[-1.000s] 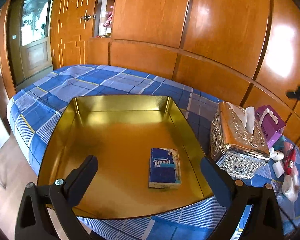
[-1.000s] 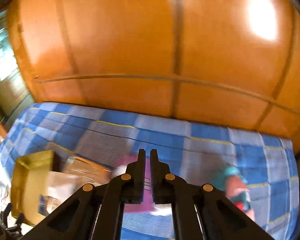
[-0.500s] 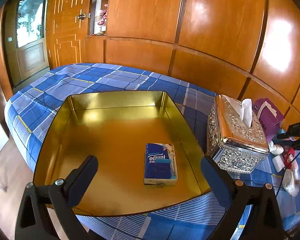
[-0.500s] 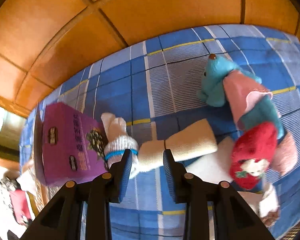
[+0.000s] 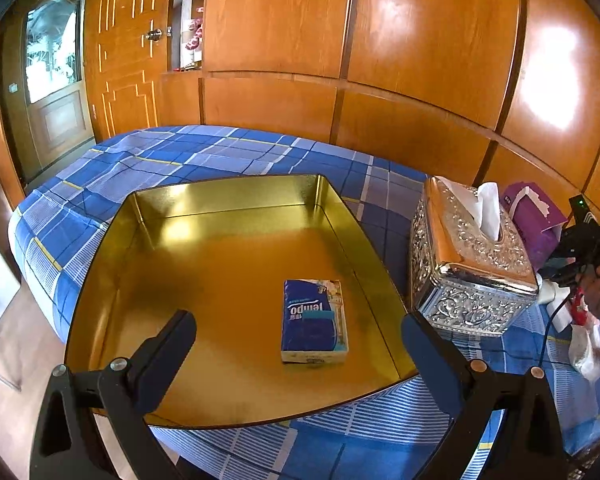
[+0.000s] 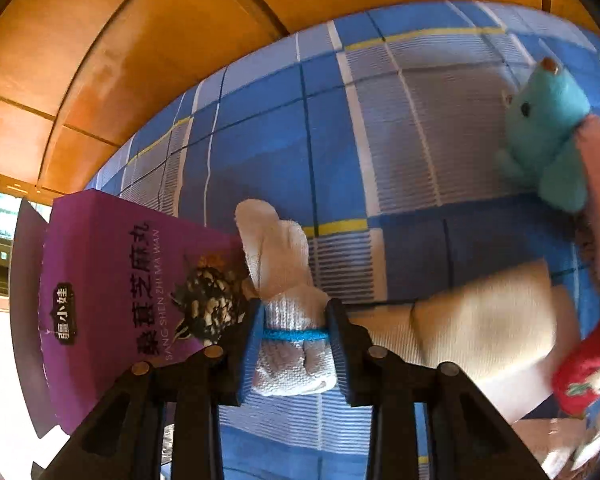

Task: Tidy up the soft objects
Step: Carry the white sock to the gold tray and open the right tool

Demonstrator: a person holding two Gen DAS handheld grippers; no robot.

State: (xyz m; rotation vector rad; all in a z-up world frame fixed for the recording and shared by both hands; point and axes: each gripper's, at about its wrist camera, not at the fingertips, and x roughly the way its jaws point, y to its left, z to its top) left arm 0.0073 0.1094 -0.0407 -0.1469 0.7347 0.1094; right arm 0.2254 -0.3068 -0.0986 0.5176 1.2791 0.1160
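Right tool (image 6: pixel 294 336) is closing on the rolled white sock (image 6: pixel 288 320), seen only from its own camera, while the left tool (image 5: pixel 298 344) hangs spread over the gold tray (image 5: pixel 228 256).

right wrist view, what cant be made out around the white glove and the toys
- White glove: its lower end is hidden behind the closing right hand-held gripper.
- Red plush toy: blurred and cut off by the right edge.
- Teal plush toy: body covered by pink fabric, cut off at the right edge.
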